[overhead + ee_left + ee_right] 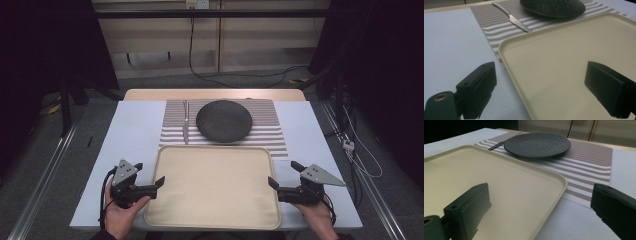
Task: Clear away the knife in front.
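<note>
A bare cream tray (215, 187) lies at the table's front centre. Behind it a dark textured plate (223, 121) rests on a striped placemat (267, 122), with a steel knife (186, 126) to the plate's left. My left gripper (149, 173) is open and straddles the tray's left rim (506, 53). My right gripper (284, 174) is open astride the tray's right rim (559, 187). Nothing is held. In the left gripper view (544, 95) the knife (511, 17) and plate (552, 6) sit far ahead. The right gripper view (541, 215) looks across the tray to the plate (537, 143).
A white cover (132, 130) spreads over the table, with bare strips left and right of the placemat. The wooden table edge (215, 94) shows at the back. Metal rails (47, 170) run along both sides, and cables (235, 75) lie on the floor beyond.
</note>
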Available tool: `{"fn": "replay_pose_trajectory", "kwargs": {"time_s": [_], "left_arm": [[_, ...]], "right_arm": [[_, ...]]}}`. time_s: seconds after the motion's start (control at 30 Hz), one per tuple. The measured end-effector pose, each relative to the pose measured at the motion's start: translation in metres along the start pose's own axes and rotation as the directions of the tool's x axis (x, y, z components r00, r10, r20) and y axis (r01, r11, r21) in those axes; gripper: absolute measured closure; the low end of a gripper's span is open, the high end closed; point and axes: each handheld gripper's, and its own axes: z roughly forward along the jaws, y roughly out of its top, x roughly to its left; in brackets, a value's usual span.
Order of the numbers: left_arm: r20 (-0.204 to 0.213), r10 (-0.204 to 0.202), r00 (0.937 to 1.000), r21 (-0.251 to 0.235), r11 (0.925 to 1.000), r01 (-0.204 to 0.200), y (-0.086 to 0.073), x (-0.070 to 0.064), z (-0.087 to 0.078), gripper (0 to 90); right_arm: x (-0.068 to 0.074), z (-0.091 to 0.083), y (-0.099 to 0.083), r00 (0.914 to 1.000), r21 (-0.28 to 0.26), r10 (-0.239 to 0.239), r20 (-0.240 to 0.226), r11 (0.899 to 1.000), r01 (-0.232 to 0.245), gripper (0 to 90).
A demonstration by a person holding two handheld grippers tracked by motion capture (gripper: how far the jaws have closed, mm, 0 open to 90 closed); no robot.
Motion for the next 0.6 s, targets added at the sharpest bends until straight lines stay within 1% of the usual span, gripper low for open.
{"fn": "replay_pose_trajectory", "kwargs": {"time_s": [0.03, 0.1, 0.17, 0.2, 0.27, 0.3, 0.37, 0.53, 0.6], "left_arm": [[0.002, 0.007, 1.0000, 0.005, 1.0000, -0.007, 0.000, 0.000, 0.000, 10.1], [0.007, 0.003, 1.0000, 0.016, 0.9999, -0.003, 0.001, 0.000, 0.001, 8.7], [0.003, -0.001, 1.0000, 0.026, 0.9997, 0.001, 0.002, 0.001, 0.002, 8.7], [0.005, -0.004, 1.0000, 0.025, 0.9997, 0.004, 0.003, 0.001, 0.002, 8.5], [0.009, -0.017, 0.9998, 0.032, 0.9993, 0.017, 0.005, 0.002, 0.002, 8.8], [0.015, -0.032, 0.9994, 0.038, 0.9988, 0.031, 0.006, 0.003, 0.003, 9.2], [0.025, -0.038, 0.9990, 0.054, 0.9979, 0.037, 0.009, 0.003, 0.004, 9.7], [0.030, -0.019, 0.9994, 0.057, 0.9982, 0.017, 0.016, 0.004, 0.007, 9.1], [0.037, -0.020, 0.9991, 0.063, 0.9979, 0.017, 0.019, 0.005, 0.010, 9.1]], "right_arm": [[0.000, 0.000, 0.000, 1.0000, 0.000, 0.000, 0.000, 1.000, 0.000, 2.5], [-0.001, 0.000, 0.000, 1.0000, 0.005, -0.001, 0.003, 1.000, 0.001, 2.5], [-0.001, 0.000, 0.000, 1.0000, 0.007, -0.005, 0.001, 1.000, 0.005, 2.5], [-0.001, 0.000, 0.000, 1.0000, 0.007, -0.005, 0.000, 1.000, 0.005, 2.5], [-0.001, 0.000, 0.000, 1.0000, 0.008, -0.004, -0.002, 1.000, 0.004, 2.5], [-0.001, 0.000, 0.000, 1.0000, 0.009, -0.003, -0.003, 1.000, 0.003, 2.5], [0.000, 0.001, 0.000, 1.0000, 0.009, -0.006, 0.000, 1.000, 0.006, 2.5], [0.000, 0.002, 0.000, 0.9999, 0.017, -0.012, -0.004, 1.000, 0.012, 2.5], [-0.001, 0.002, 0.000, 0.9999, 0.019, -0.013, -0.003, 1.000, 0.013, 2.5]]}}
